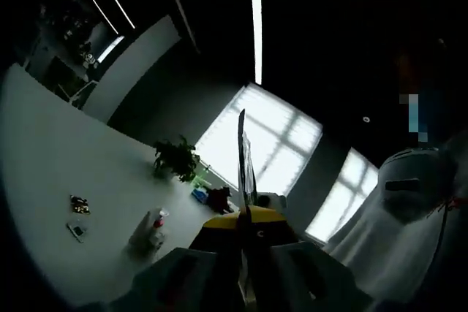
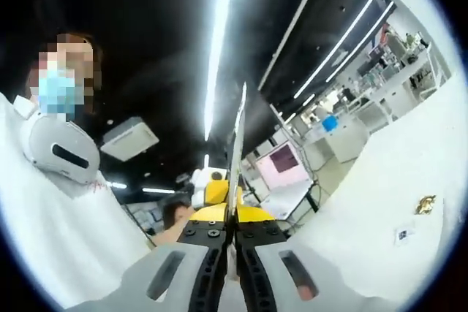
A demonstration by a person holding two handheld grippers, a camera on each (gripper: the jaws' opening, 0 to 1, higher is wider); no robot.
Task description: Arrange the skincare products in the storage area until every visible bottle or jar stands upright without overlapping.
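While both tongs point up off the table (image 1: 51, 180), the left gripper (image 1: 242, 126) and right gripper (image 2: 238, 118) stand pressed narrow, holding nothing. Left of the left tongs lies a bottle (image 1: 150, 230) (on its side) amid open tabletop; a plant (image 1: 175, 157) stands beyond.

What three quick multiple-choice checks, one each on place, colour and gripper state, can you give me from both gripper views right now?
1. Where is the potted plant?
A. on the white table
B. on the floor
C. in a gripper

2. What colour is the plant's foliage?
A. red
B. green
C. blue

3. How do the left gripper's jaws stand?
A. wide apart
B. closed together
C. clamped on a jar

Answers: 1 A, it stands on the tabletop near the windows; 2 B, the leaves read dark green; 3 B, the jaws meet in one thin line, as do the right gripper's.
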